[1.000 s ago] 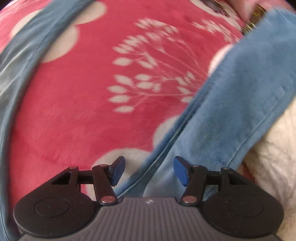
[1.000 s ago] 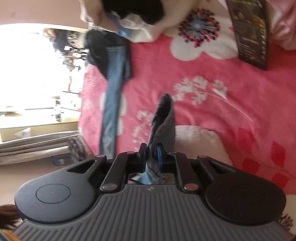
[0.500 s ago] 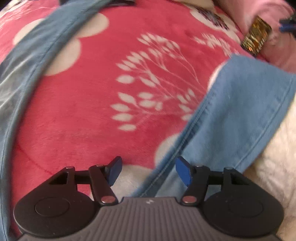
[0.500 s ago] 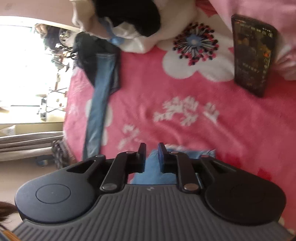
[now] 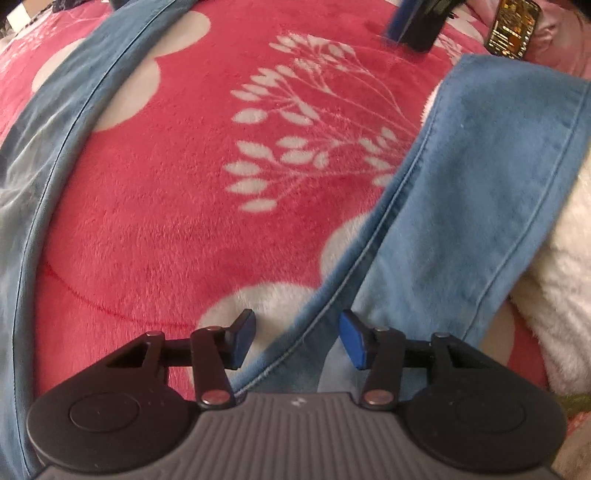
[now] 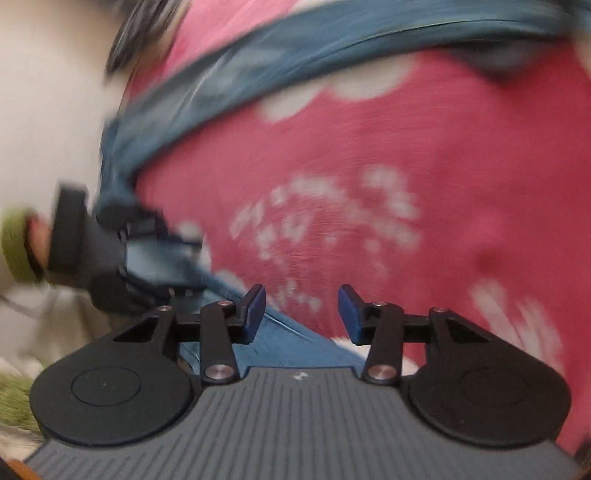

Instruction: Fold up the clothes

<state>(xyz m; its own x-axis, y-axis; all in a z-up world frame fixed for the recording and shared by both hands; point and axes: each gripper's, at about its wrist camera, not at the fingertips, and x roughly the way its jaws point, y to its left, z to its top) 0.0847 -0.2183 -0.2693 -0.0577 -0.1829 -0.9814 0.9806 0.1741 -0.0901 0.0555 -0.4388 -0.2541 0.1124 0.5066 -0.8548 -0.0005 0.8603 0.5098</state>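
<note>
The left gripper [image 5: 297, 341] points steeply down at the bed, jaws spread and just closing in, a seamed edge of the jeans [image 5: 476, 206] lying loose between the pads, no pad pressing it; one light-blue leg runs up and right from the fingers, a second, darker leg [image 5: 74, 96] curves round the far left; between them lies the pink blanket [image 5: 177, 206] with white leaf prints; a white fleece [image 5: 565, 295] sits right of the near leg, cut off at the frame edge; a phone [image 5: 513, 29] lies far ahead to the right, its screen text too small to read; the other tool's tips show dark and blurred at the top edge.

The right gripper [image 6: 301, 314] has jaws parted, just opening, nothing pinched; blue denim lies under and behind its left finger; its view is smeared by motion; the left tool shows only as a dark blur to the left, with a green sleeve [image 6: 14, 243] beyond it.
</note>
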